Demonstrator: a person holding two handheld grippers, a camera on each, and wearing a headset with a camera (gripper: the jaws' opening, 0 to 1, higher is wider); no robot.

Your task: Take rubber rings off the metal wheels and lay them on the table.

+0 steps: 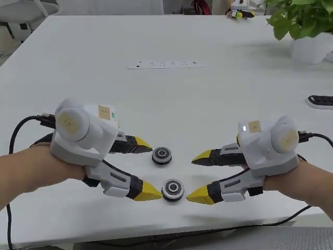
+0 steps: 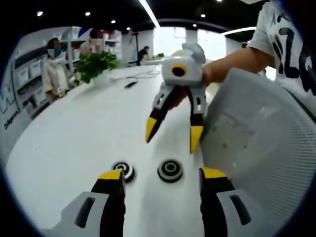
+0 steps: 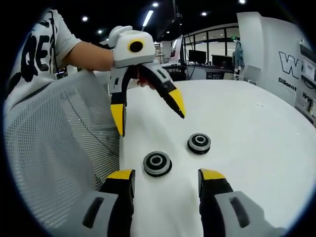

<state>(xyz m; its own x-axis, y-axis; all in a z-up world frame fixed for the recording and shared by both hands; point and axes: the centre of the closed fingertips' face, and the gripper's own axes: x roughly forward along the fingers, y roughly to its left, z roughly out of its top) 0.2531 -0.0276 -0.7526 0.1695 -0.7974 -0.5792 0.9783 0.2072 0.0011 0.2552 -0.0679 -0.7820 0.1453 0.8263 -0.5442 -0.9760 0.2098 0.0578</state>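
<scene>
On the desk (image 1: pixel 218 104), close to its near edge, the near wheel (image 1: pixel 173 189) lies just right of the far wheel (image 1: pixel 162 155). The left hand-held gripper (image 1: pixel 151 171) is to their left and the right hand-held gripper (image 1: pixel 191 178) to their right. A power strip (image 1: pixel 165 64) lies far behind.

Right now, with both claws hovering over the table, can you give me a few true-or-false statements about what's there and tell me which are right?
1. Two metal wheels, a near wheel and a far wheel, lie on the white table. True.
2. The left gripper is shut on the near wheel. False: its jaws stand open, gripping nothing.
3. The rubber rings lie loose beside the wheels. False: each wheel wears its dark ring.
4. A potted plant stands at the table's far right. True.
5. The right gripper is open. True.
</scene>
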